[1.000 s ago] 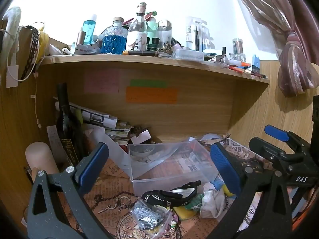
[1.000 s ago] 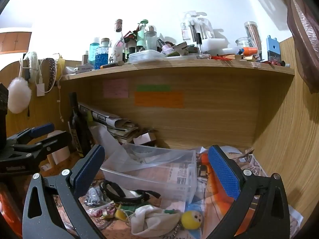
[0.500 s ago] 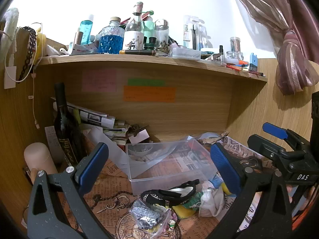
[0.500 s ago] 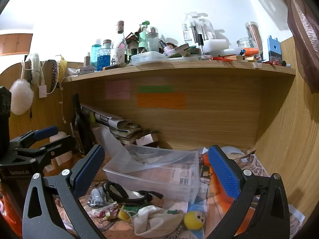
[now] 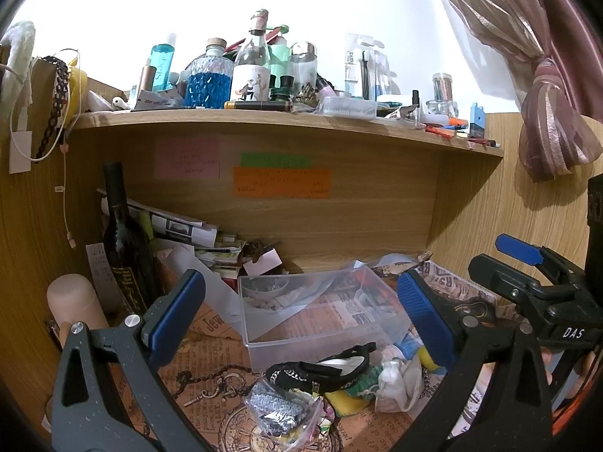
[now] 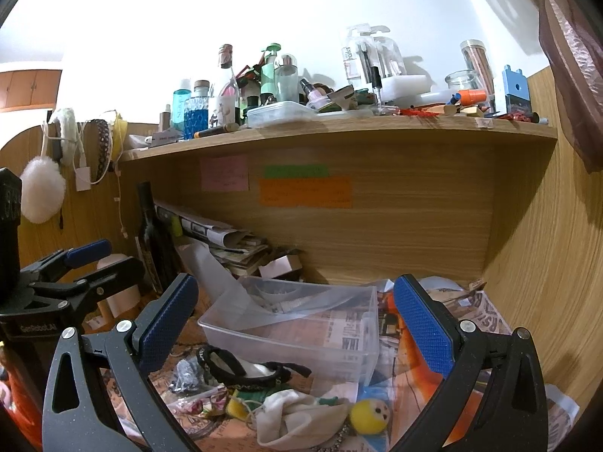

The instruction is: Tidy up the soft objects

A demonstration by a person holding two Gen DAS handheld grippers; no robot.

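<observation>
A pile of soft things lies on the newspaper-covered desk in front of a clear plastic box [image 5: 320,312] [image 6: 301,324]: a black headband [image 5: 316,371] [image 6: 241,371], a white cloth pouch [image 5: 395,384] [image 6: 297,414], a yellow plush ball [image 6: 369,416], a yellow sponge [image 5: 343,399] and a clear bag with a grey item [image 5: 279,412]. My left gripper [image 5: 297,312] is open and empty above the pile. My right gripper [image 6: 297,312] is open and empty, to its right, and also shows in the left wrist view [image 5: 535,282].
A dark wine bottle [image 5: 122,241] and rolled newspapers [image 5: 177,226] stand at the back left, next to a beige cylinder [image 5: 73,305]. The shelf [image 5: 286,120] above is crowded with bottles. Wooden walls close in both sides. A curtain [image 5: 542,75] hangs at the right.
Both grippers have lifted or tilted slightly, so the scene sits a little lower in each view. Nothing on the desk has moved.
</observation>
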